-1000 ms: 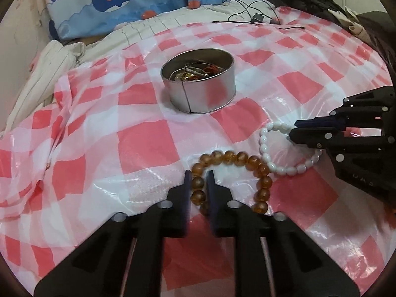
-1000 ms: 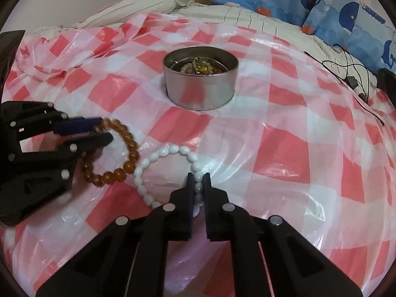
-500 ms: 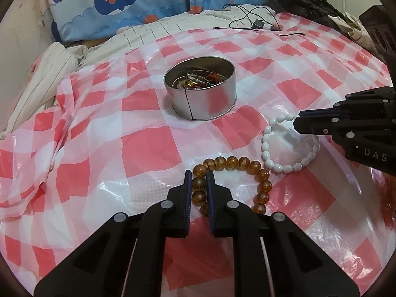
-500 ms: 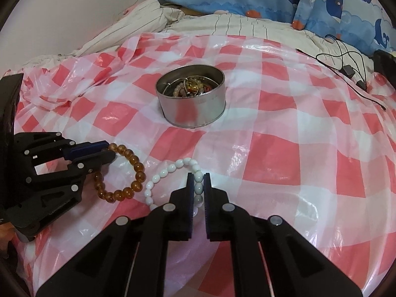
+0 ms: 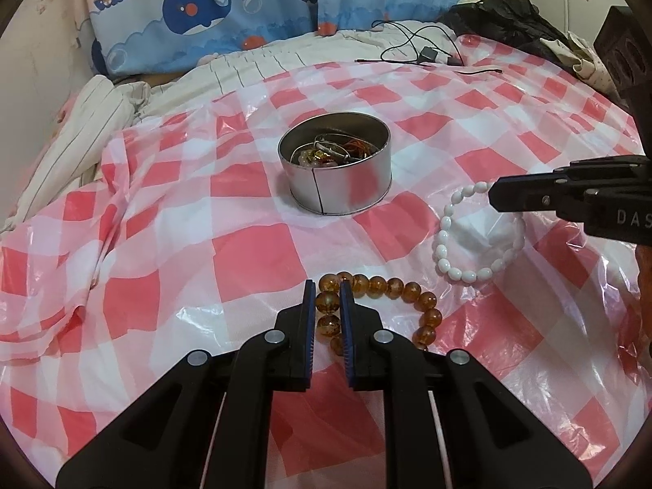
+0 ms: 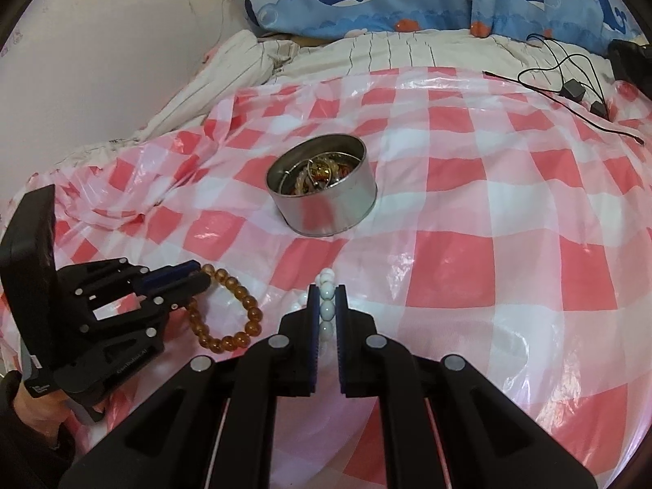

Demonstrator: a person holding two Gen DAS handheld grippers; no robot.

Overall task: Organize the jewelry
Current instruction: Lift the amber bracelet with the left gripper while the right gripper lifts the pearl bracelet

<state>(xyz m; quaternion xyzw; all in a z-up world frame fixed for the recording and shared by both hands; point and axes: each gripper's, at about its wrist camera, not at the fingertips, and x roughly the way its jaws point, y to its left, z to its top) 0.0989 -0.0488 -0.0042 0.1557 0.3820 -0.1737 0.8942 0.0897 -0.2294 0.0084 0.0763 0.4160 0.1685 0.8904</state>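
Right now the red-and-white checked plastic sheet (image 5: 252,252) covers the bed, and the round metal tin (image 5: 342,187) sits near the middle of both frames, already holding jewelry. From both grippers the tin lies straight ahead and higher up in the picture, so each bracelet likely has to go forward and over its rim. The left gripper (image 5: 327,305) pinches the amber bead bracelet (image 5: 407,289), whose loop trails to the lower right. The right gripper (image 6: 326,305) pinches the white bead bracelet (image 5: 448,261). Both look about as near to the tin. The left wrist view shows the whole white loop hanging; the right wrist view hides most of it behind its own fingers (image 6: 311,318).
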